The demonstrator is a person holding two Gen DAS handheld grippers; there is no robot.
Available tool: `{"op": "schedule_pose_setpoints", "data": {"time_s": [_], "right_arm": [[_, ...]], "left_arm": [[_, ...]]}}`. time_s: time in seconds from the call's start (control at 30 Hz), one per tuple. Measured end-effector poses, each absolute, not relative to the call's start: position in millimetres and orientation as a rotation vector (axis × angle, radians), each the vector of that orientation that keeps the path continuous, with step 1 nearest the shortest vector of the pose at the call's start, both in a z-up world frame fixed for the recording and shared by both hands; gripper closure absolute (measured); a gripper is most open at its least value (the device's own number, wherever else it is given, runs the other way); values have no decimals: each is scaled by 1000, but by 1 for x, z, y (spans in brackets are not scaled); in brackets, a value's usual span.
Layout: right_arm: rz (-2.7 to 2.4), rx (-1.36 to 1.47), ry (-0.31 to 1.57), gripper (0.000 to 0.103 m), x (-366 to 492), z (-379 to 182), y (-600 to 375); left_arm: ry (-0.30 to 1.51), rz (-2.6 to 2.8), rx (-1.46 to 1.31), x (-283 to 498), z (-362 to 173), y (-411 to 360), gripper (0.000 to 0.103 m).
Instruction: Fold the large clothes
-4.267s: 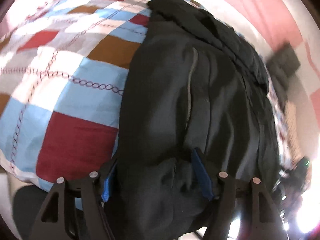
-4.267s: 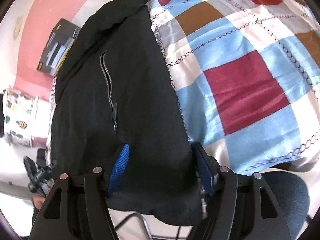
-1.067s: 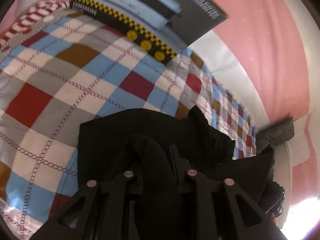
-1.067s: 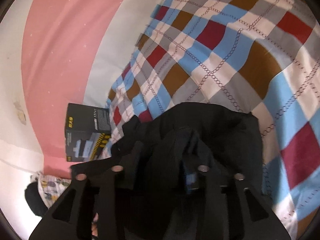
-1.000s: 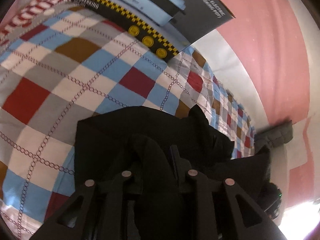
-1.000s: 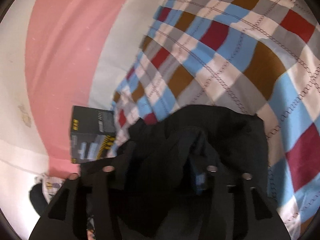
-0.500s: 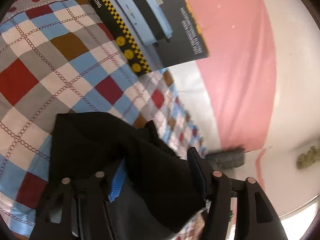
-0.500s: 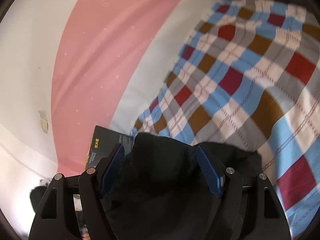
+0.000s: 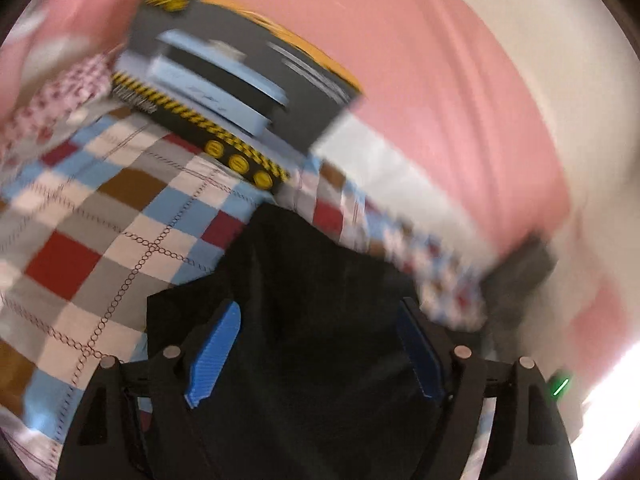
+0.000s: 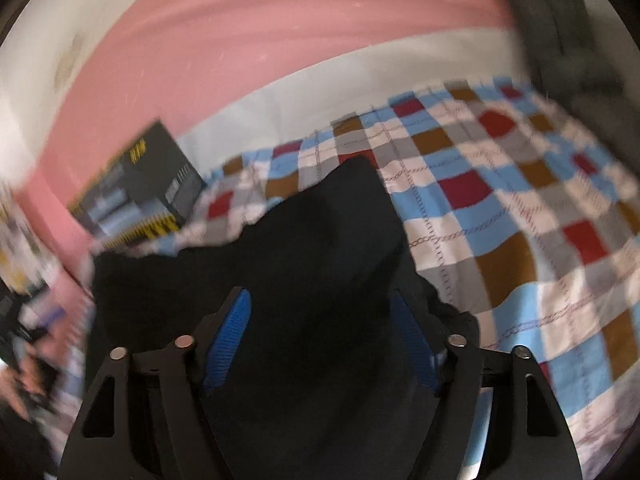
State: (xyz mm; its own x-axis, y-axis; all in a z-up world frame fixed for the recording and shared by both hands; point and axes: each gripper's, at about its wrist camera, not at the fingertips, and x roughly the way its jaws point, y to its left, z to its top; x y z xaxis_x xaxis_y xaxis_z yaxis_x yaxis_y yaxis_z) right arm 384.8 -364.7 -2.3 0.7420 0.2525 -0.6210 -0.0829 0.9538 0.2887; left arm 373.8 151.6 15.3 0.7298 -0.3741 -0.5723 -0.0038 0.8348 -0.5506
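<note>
Release stage: left gripper [image 9: 316, 344] jaws, clenched on black fabric garment [image 9: 320, 300] a second ago, now opening, pads clear. Right gripper [image 10: 320, 336] released too, jaws closing, nothing pinched. Garment lies doubled at lower centre on checked bedsheet [image 10: 500, 208]; fold likely complete.

left gripper [image 9: 318, 320] jaws opening, above black garment [image 9: 320, 280] | checkered bedspread [image 9: 100, 216] beneath | box [image 9: 240, 92] behind

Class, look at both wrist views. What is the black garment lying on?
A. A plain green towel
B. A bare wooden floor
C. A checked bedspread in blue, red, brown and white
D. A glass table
C. In both views the black garment is spread over the checked bedspread, whose blue, red, brown and white squares show around its edges.
</note>
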Motion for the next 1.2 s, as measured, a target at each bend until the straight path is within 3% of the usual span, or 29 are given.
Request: {"op": "schedule_pose_setpoints", "data": {"time_s": [0.17, 0.37, 0.53, 0.87, 1.07, 1.2], "right_arm": [[92, 20, 758, 59, 395, -32, -334], [21, 41, 822, 60, 433, -68, -348], [11, 72, 832, 61, 448, -87, -353], [10, 130, 842, 61, 439, -63, -369], [-12, 253, 945, 61, 454, -88, -401], [-45, 240, 925, 61, 445, -76, -401]], "left_arm": [[800, -218, -206, 379, -22, 71, 33], [854, -104, -129, 427, -70, 60, 42], [830, -49, -98, 443, -86, 57, 42], [864, 29, -75, 443, -60, 84, 46], [908, 77, -37, 454, -80, 101, 49], [918, 89, -26, 450, -74, 99, 49]]}}
